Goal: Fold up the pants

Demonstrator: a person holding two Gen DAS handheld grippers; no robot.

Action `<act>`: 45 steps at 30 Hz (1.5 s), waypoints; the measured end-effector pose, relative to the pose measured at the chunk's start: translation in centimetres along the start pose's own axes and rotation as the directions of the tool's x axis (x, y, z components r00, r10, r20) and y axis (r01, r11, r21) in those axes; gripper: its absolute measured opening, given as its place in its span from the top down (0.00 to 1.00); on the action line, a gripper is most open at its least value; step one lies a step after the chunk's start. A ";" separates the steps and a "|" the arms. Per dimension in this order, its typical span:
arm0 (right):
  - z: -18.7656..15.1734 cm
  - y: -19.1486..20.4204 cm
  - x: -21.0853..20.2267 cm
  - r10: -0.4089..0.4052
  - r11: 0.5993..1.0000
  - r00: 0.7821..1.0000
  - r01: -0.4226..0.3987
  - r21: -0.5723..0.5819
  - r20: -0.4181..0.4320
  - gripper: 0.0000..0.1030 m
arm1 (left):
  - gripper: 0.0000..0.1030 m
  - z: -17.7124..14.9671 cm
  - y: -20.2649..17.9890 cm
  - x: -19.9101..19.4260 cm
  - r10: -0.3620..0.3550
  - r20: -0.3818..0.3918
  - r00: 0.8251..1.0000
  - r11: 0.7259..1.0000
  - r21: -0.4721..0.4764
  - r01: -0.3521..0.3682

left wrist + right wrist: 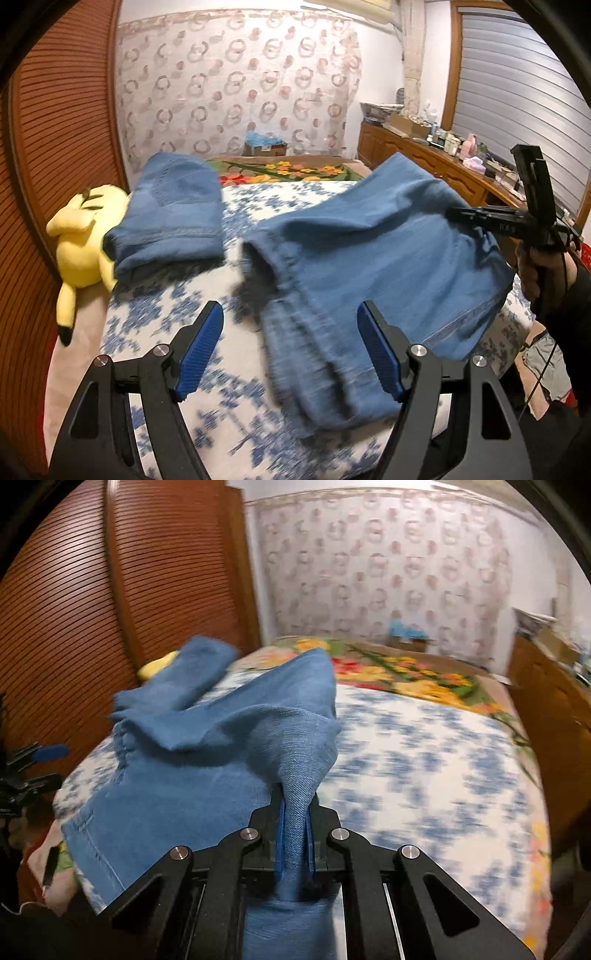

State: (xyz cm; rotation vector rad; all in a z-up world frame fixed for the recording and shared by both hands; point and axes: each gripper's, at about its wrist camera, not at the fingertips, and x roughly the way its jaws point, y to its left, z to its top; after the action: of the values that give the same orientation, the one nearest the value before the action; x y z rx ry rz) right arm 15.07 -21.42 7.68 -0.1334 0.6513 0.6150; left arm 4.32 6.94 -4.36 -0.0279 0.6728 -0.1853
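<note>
Blue denim pants (369,251) lie spread on the bed, one edge lifted at the right. My right gripper (456,214) is shut on that lifted edge; in the right wrist view the cloth (207,775) rises as a pinched ridge between its pads (295,812). My left gripper (290,308) hovers open over the near end of the pants, with nothing pressed between its blue pads. A second folded blue denim piece (173,210) rests further back on the left and also shows in the right wrist view (192,672).
The bed has a white and blue flowered cover (229,373) and a bright floral blanket (288,171) at its far end. A yellow plush toy (85,243) lies at the left edge by slatted wooden doors (55,147). A cluttered wooden dresser (424,158) runs along the right.
</note>
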 end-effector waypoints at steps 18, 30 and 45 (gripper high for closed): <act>-6.6 -10.7 -3.1 -0.215 0.964 0.973 0.225 0.144 -0.083 0.71 | 0.27 3.3 -12.6 6.8 -0.196 -0.066 0.978 0.973 0.113 0.202; -8.6 -8.2 -8.2 -0.157 0.958 0.987 0.163 0.238 -0.044 0.49 | 0.27 3.8 -18.7 9.8 -0.211 -0.121 0.970 0.954 0.189 0.231; -10.4 -10.7 -5.8 -0.096 0.936 0.994 0.109 0.334 -0.056 0.40 | 0.27 2.4 -20.1 12.2 -0.179 -0.180 0.967 0.951 0.221 0.217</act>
State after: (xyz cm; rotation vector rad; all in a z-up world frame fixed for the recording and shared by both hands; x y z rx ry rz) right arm 12.05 -36.15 2.18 0.1403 0.7737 0.3937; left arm 11.94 -15.05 -8.28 0.1529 0.8019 -0.4659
